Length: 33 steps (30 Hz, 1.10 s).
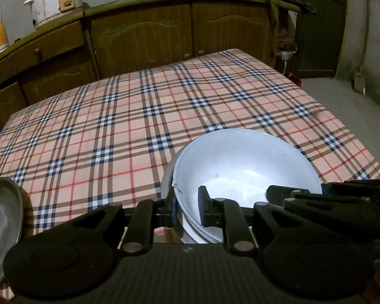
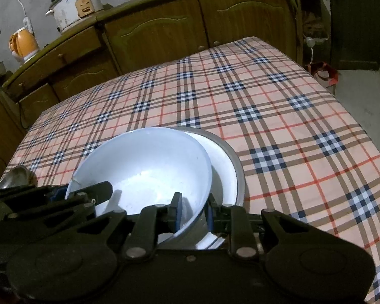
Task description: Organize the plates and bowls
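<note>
Two tools gripping one white bowl
Left tool (image 1: 188, 209) and right tool (image 2: 192, 214) are each pinching the smooth round bowl's (image 2: 144, 167) rim, lower centre, tilting inside a metal basin (image 2: 236, 169) on the plaid-clothed counter (image 2: 278, 106)

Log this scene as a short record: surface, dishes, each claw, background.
surface: plaid tablecloth
dishes: white bowl sitting tilted inside a metal basin; another metal dish at the cloth's left edge, partly in view
left claw: closed on the white bowl's rim, one finger inside, one outside
right claw: closed on the same bowl's rim, further right
background: wooden cabinets with a rice cooker and an orange kettle on top
</note>
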Tool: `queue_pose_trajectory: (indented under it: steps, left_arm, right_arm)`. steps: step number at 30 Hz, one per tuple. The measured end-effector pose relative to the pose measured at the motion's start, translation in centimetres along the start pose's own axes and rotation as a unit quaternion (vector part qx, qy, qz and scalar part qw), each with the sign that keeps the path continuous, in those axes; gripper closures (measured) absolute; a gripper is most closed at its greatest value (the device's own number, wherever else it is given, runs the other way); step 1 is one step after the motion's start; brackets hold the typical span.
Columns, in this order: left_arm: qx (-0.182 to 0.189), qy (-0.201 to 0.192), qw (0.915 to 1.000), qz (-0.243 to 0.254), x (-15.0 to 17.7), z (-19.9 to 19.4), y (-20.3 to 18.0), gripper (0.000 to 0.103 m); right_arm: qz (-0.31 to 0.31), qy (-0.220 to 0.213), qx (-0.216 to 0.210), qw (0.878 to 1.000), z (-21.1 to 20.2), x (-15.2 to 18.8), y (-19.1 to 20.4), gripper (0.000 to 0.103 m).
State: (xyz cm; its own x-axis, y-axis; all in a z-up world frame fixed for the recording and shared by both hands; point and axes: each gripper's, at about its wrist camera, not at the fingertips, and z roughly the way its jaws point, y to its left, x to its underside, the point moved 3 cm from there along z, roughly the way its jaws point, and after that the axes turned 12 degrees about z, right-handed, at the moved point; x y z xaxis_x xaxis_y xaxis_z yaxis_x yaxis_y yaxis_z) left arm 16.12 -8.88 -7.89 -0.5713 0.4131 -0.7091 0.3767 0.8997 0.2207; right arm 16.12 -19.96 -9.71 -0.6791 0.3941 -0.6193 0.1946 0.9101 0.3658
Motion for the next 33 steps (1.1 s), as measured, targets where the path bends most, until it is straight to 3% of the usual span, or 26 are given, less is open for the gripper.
queue_pose_trajectory:
  steps: [14, 19, 25, 33]
  left_arm:
    - [0.009, -0.017, 0.9996, -0.021, -0.1, -0.8, 0.6, 0.077]
    - [0.007, -0.027, 0.9992, -0.03, -0.4, -1.9, 1.1, 0.059]
    - [0.006, -0.029, 0.9989, -0.037, -0.3, -2.8, 1.3, 0.039]
    - [-0.008, -0.029, 0.9988, -0.04, 0.0, -3.3, 1.6, 0.018]
  right_arm:
    - [0.016, -0.025, -0.001, 1.0, -1.2, -1.4, -0.9, 0.074]
    - [0.023, -0.034, -0.006, 0.999, -2.2, -1.6, -1.0, 0.063]
    - [0.025, -0.054, -0.01, 0.998, -3.4, -1.6, -1.1, 0.032]
    - [0.026, -0.065, 0.012, 0.997, -4.2, -0.8, -1.7, 0.025]
